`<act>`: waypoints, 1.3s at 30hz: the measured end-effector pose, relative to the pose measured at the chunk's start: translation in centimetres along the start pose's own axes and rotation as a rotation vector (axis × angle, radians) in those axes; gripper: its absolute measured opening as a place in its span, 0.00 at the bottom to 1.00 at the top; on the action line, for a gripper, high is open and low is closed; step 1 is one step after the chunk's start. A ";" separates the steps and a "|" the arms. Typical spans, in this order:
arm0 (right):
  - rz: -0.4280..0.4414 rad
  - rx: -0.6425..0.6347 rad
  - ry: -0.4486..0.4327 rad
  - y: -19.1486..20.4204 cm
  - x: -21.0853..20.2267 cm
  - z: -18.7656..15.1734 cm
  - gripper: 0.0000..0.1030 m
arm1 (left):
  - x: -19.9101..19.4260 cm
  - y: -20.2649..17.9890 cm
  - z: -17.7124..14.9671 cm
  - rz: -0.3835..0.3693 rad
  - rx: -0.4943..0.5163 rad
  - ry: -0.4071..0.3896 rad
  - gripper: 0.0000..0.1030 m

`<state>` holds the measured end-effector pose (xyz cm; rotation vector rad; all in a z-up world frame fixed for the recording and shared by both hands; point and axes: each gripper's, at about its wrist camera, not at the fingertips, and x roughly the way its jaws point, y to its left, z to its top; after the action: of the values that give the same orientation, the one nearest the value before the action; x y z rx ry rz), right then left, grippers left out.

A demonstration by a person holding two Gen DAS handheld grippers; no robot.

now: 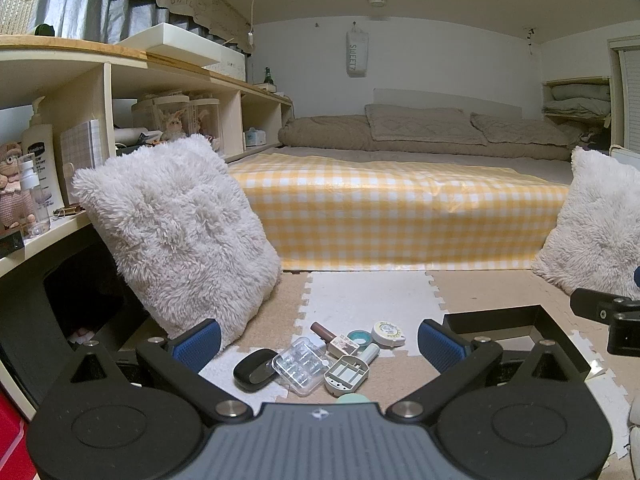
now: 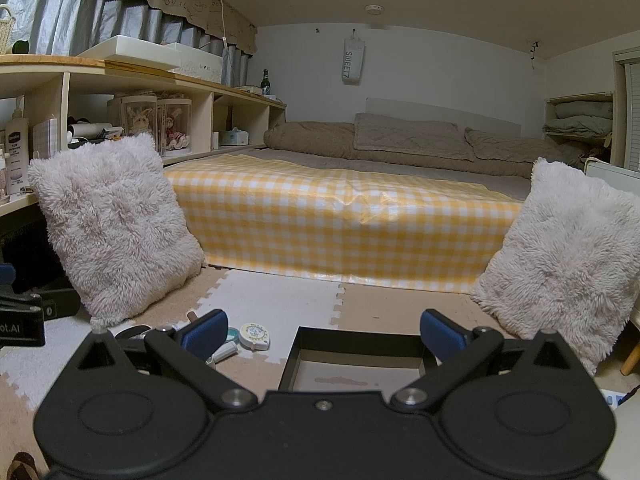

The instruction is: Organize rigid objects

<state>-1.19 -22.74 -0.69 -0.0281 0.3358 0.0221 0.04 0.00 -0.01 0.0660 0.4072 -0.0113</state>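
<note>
Small rigid items lie in a heap on the foam floor mat: a black mouse (image 1: 256,369), a clear plastic case (image 1: 301,365), a grey plastic holder (image 1: 346,375), a brown tube (image 1: 323,331), a teal tape roll (image 1: 359,337) and a round white tape measure (image 1: 387,333). My left gripper (image 1: 319,341) hangs open just above and in front of the heap, holding nothing. A black open box (image 2: 356,360) sits to the right of the heap. My right gripper (image 2: 322,331) is open over the box's near side. The tape measure (image 2: 254,335) shows left of the box.
Two fluffy white cushions (image 1: 180,236) (image 2: 560,260) lean at left and right. A bed with a yellow checked cover (image 1: 400,216) fills the back. A low shelf (image 1: 100,80) with bottles and boxes runs along the left wall. The right gripper's body (image 1: 616,320) shows at the right edge.
</note>
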 end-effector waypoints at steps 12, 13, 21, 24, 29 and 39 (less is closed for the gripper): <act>-0.010 0.014 -0.023 -1.4 0.0 0.9 1.00 | 0.0 -1.2 0.4 0.012 0.007 -0.009 1.00; -0.012 0.015 -0.025 -1.5 0.0 1.0 1.00 | 0.3 -1.0 0.5 0.015 0.008 -0.011 1.00; -0.005 0.039 -0.030 -3.8 1.5 2.0 1.00 | 2.6 0.1 2.0 0.032 -0.008 -0.015 1.00; -0.021 0.035 -0.028 -4.9 2.5 2.3 1.00 | 4.1 0.7 2.5 0.056 -0.011 0.000 1.00; -0.076 0.044 0.014 -6.7 4.7 2.4 1.00 | 7.6 2.5 3.1 0.072 -0.036 0.068 1.00; -0.147 0.116 0.129 -11.3 9.5 1.1 1.00 | 14.9 6.2 1.9 0.144 -0.170 0.297 1.00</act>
<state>8.42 -33.85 -2.47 0.0612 0.4625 -0.1453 14.65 6.06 -3.82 -0.0722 0.6978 0.1767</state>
